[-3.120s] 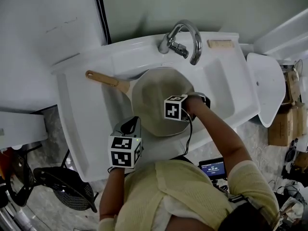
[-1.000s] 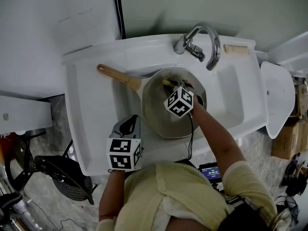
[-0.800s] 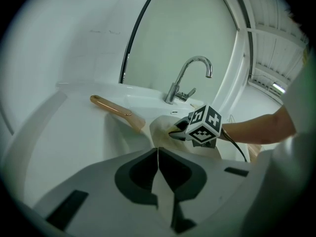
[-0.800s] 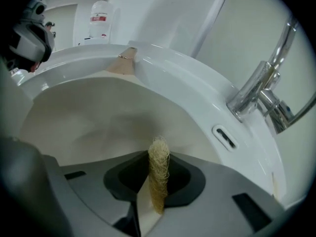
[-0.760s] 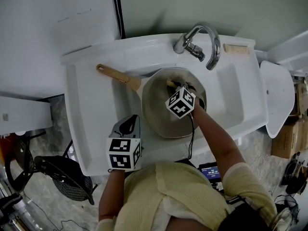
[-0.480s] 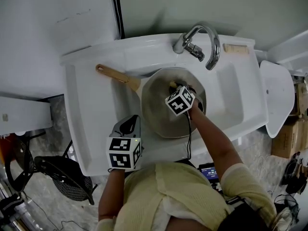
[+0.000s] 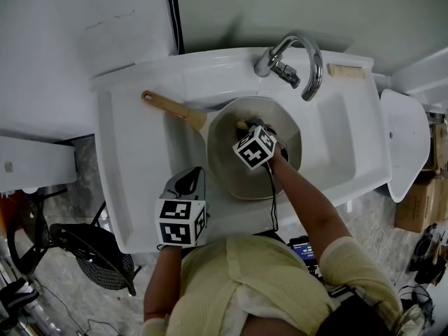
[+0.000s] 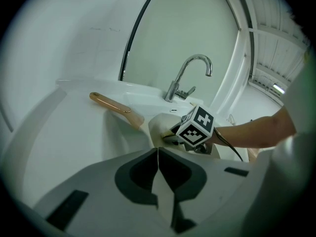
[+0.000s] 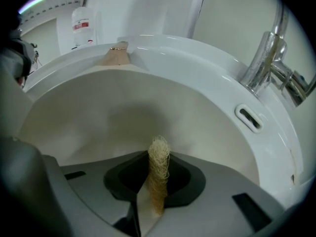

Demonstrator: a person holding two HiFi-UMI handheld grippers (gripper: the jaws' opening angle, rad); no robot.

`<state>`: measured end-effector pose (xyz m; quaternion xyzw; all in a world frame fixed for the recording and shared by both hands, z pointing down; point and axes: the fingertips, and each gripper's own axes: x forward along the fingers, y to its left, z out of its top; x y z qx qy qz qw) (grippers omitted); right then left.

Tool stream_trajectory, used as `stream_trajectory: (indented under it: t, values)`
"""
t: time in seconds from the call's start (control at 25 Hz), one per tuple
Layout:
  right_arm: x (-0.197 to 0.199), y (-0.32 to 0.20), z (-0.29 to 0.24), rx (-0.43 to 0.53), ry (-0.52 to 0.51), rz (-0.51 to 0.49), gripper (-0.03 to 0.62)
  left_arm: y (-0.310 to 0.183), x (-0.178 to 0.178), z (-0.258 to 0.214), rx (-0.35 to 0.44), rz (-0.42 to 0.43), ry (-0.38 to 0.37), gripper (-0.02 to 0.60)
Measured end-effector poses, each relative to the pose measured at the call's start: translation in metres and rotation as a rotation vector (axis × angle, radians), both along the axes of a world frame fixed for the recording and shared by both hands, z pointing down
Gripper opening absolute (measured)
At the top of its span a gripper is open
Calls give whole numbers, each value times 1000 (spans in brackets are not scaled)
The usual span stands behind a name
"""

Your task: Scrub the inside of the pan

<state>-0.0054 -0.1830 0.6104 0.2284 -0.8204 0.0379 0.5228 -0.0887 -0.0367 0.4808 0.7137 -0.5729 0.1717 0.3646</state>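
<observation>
A pale round pan point(image 7: 231, 170) with a wooden handle point(image 7: 166, 106) lies in the white sink point(image 7: 336, 138). My right gripper point(image 7: 246, 128) is down inside the pan, shut on a straw-coloured loofah scrubber point(image 9: 159, 154) that sticks out past its jaws toward the pan's inner wall point(image 9: 118, 117). The right gripper point(image 9: 156, 179) points toward the handle side point(image 9: 115, 56). My left gripper point(image 7: 186, 185) hovers over the sink's front rim, jaws together and empty. From the left gripper point(image 8: 158, 151) I see the pan point(image 8: 159, 128) and the handle point(image 8: 114, 106) ahead.
A chrome faucet point(image 7: 295, 60) arches over the basin's back, with an overflow slot point(image 9: 248, 118) below it. A tan bar point(image 7: 346, 71) lies on the back ledge. A white panel point(image 7: 406, 144) stands right of the sink, a black chair base point(image 7: 91, 257) at lower left.
The right gripper has slid from the pan's right rim into its middle and shifted a little left over the last second, scrubber still held. The left gripper has stayed put.
</observation>
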Motion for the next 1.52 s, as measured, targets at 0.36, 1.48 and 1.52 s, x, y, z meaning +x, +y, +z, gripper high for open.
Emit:
stream_trajectory:
  t: [0.36, 1.48, 1.52]
  values:
    - [-23, 31, -4, -79, -61, -142, 87, 2, 6, 2, -1, 12, 0, 57]
    - [1, 136, -4, -390, -16, -479, 87, -8, 55, 10, -36, 219, 20, 57]
    - [5, 139, -3, -404, -6, -486, 87, -8, 56, 10, -37, 225, 21, 57]
